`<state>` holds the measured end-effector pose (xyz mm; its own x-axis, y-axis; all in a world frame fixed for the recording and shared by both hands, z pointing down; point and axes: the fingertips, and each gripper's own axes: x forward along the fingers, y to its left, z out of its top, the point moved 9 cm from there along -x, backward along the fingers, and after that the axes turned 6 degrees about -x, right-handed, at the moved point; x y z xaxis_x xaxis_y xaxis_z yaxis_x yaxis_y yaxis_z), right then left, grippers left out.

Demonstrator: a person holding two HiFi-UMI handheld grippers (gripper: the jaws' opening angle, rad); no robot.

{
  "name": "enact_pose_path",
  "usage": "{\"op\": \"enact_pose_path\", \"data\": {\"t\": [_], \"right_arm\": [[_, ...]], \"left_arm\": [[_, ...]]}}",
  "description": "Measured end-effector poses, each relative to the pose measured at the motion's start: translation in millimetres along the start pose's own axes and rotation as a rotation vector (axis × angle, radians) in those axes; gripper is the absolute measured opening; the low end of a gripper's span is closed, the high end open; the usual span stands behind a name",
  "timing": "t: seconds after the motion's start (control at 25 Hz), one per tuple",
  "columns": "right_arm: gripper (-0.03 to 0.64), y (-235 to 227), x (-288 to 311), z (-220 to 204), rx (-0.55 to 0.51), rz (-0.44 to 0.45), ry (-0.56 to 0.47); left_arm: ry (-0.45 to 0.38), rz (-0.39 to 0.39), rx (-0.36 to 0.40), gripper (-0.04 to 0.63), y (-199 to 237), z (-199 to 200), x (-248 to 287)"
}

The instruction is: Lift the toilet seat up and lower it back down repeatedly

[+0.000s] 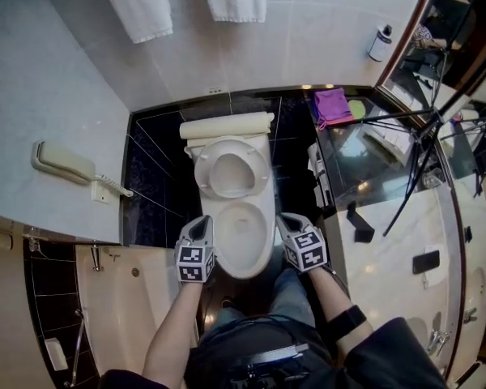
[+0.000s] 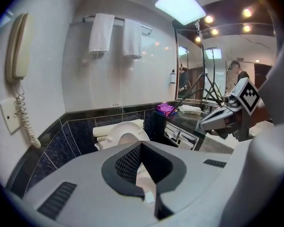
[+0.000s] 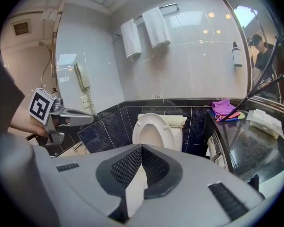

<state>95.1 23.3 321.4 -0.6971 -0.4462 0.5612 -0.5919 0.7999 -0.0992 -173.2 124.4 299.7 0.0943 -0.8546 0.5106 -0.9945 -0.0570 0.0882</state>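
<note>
The white toilet (image 1: 243, 233) stands against the dark tiled wall, its bowl uncovered. Its seat (image 1: 231, 168) is raised and leans back against the tank (image 1: 227, 126). The raised seat (image 2: 125, 134) also shows ahead in the left gripper view, and the seat (image 3: 151, 129) in the right gripper view. My left gripper (image 1: 201, 224) hangs at the bowl's front left, my right gripper (image 1: 288, 219) at its front right. Both are clear of the toilet and touch nothing. The left gripper (image 2: 141, 144) has its jaws together with nothing between them, and so does the right gripper (image 3: 141, 146).
A wall telephone (image 1: 65, 164) hangs at the left, and two white towels (image 1: 138, 6) hang above the toilet. A dark counter (image 1: 373, 160) at the right carries a purple cloth (image 1: 334, 104) and a tripod (image 1: 421, 160). A bathtub edge (image 1: 121, 298) lies at the lower left.
</note>
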Motion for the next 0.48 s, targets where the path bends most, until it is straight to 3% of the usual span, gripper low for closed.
{"op": "enact_pose_path", "data": {"t": [0.48], "right_arm": [[0.017,39,-56,-9,-0.029,-0.101,-0.031]], "left_arm": [[-0.054,-0.068,-0.035,-0.003,2,-12,-89]]}}
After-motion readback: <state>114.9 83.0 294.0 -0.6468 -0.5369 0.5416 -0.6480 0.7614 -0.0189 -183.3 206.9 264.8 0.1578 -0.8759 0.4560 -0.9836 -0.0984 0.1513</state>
